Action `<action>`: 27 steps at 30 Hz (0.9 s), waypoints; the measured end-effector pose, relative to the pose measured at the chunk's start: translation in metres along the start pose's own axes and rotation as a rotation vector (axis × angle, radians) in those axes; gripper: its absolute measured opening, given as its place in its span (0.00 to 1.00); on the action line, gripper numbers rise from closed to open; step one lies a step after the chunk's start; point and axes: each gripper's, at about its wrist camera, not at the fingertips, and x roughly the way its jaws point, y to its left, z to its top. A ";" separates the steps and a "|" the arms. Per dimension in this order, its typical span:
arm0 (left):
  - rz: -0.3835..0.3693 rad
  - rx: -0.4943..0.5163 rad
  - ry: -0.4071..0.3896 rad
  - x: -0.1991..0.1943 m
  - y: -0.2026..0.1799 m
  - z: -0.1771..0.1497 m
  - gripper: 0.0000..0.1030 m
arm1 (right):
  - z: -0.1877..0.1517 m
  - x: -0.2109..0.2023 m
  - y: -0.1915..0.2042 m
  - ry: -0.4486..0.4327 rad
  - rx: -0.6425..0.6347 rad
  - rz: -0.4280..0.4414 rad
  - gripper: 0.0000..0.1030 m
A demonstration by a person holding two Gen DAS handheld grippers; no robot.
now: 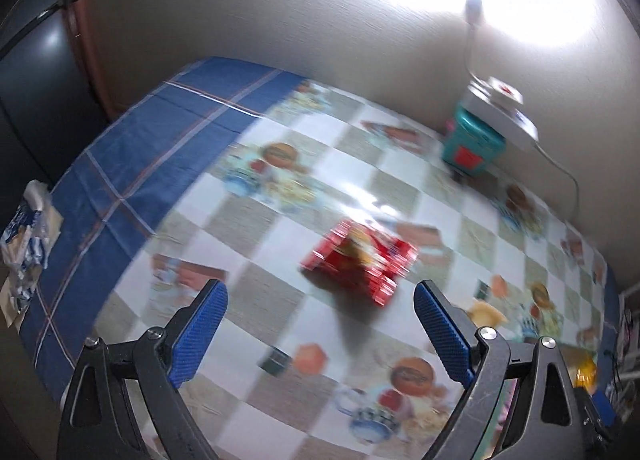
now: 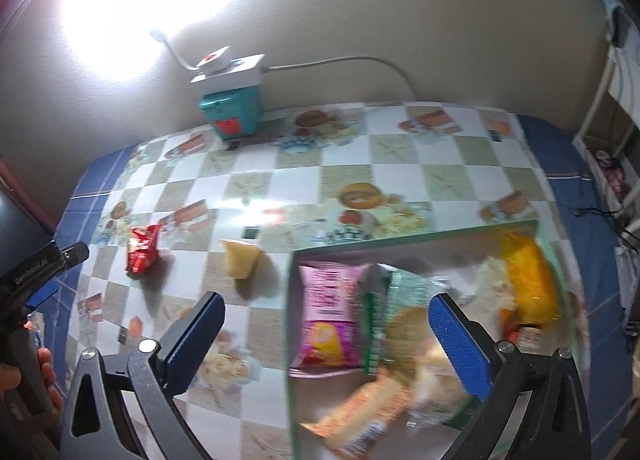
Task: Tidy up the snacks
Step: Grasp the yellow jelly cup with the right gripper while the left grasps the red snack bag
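The worktop (image 2: 280,187) is covered with a checked cloth printed with food motifs and bordered in blue. A shallow box (image 2: 416,234) with a green rim is taken as the landmark; it rests on the worktop at the right in the right wrist view.

Inside the box, a pink snack packet (image 2: 326,312) lies against the left wall. A green-and-white packet (image 2: 396,300) lies just beside it, toward the middle. An orange wrapped bar (image 2: 360,416) lies at the near end, and a yellow-orange bag (image 2: 528,276) is seen at the far right corner. The contents are blurred, so finer detail cannot be told.

Outside the box, a pale yellow snack (image 2: 241,259) lies on the worktop just beside the left wall. A red snack packet (image 1: 360,260) lies farther left of the box, well apart from it.

The right tongs (image 2: 328,324) are held released above the left part of the box, with the blue pads (image 2: 460,344) spread wide and nothing pressed between them. The left tongs (image 1: 320,312) are likewise released, held above the worktop with the red snack packet just ahead of the fingertips and not gripped.

A teal container (image 2: 230,111) carrying a white power strip (image 2: 232,71) stands against the wall, well beyond the box.
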 end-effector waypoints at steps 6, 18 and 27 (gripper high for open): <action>0.000 -0.033 -0.040 0.011 0.026 0.008 0.92 | 0.001 0.020 0.024 0.021 0.006 0.051 1.00; -0.134 0.013 0.107 0.056 0.017 0.023 0.92 | 0.025 0.061 0.063 0.091 0.037 0.141 1.00; -0.229 0.077 0.184 0.094 -0.001 0.039 0.92 | 0.035 0.107 0.078 0.178 0.037 0.137 0.78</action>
